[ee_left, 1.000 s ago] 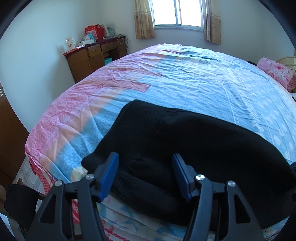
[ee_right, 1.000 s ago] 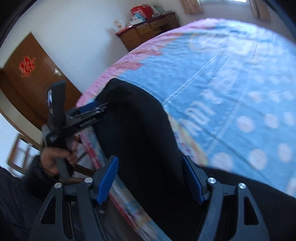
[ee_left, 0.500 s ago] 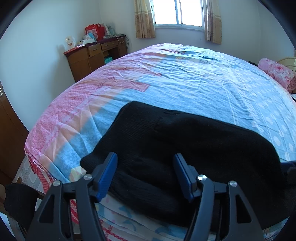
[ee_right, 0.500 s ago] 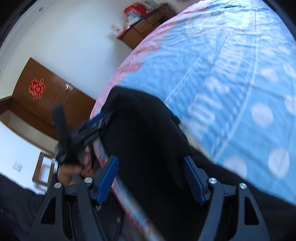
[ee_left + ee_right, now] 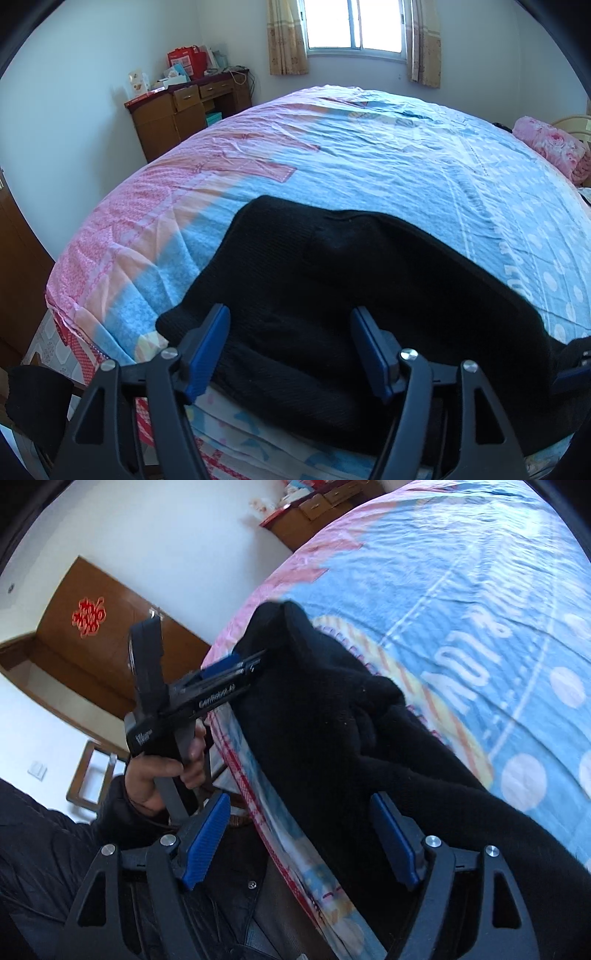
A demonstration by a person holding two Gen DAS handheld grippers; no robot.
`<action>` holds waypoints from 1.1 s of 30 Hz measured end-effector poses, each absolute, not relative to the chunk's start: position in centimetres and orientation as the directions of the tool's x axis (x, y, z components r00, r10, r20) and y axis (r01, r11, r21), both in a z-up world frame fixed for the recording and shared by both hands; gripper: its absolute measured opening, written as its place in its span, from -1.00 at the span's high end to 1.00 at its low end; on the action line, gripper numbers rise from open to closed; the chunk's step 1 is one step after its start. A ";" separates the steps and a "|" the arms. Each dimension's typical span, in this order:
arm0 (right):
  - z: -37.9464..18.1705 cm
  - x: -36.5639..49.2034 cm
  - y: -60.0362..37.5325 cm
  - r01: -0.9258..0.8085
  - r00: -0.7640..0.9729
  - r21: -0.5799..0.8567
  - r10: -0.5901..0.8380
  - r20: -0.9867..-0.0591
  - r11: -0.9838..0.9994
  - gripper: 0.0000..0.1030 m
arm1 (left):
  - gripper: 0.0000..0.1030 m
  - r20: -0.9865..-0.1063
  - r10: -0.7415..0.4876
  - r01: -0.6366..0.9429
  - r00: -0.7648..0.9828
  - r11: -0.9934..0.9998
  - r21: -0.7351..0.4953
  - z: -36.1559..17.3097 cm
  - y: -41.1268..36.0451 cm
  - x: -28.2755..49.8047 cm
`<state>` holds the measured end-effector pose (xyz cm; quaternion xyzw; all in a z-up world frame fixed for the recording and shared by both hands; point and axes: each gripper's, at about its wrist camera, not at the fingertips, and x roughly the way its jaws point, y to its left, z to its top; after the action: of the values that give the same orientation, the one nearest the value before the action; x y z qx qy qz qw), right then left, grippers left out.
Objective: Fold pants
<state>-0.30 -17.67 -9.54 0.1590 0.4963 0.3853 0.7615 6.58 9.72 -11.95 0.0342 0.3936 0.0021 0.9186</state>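
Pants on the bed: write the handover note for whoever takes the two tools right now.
Left tool: open, jaws have just been widening, pads astride the near edge of the black pants without pressing.
Right tool: open, also just widening, low over the pants' other end at the bed edge; nothing gripped.
Pants: lying in a folded bundle on the near edge of the blue and pink bedspread, some layers bunched.
Done: at least one fold appears laid down and released.
Left: probably smooth the bundle and check whether another fold is needed.
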 end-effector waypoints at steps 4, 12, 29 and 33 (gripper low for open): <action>-8.8 0.7 -19.3 -0.399 0.275 0.650 0.761 -0.587 0.646 -0.54 | -0.36 -0.723 0.032 0.023 0.690 0.998 0.066 -12.0 9.7 6.6; -8.9 4.2 -19.2 -0.369 0.366 0.616 0.718 -0.592 0.696 -0.54 | -0.36 -0.723 0.035 0.022 0.690 0.997 0.069 -12.0 9.7 6.7; -10.1 5.1 -15.5 -0.401 0.148 0.662 0.759 -0.635 0.633 -0.55 | -0.39 -0.731 0.019 0.026 0.682 0.998 0.050 -11.8 9.9 6.7; -11.8 8.0 -16.7 -0.303 0.196 0.834 0.886 -0.420 0.462 -0.55 | -0.39 -0.730 0.019 0.025 0.683 0.998 0.049 -11.8 9.9 6.7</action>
<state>7.96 -16.74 -11.84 0.3062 0.4762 0.4186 0.7101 6.69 9.90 -11.82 0.0277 0.3983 -0.0017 0.9168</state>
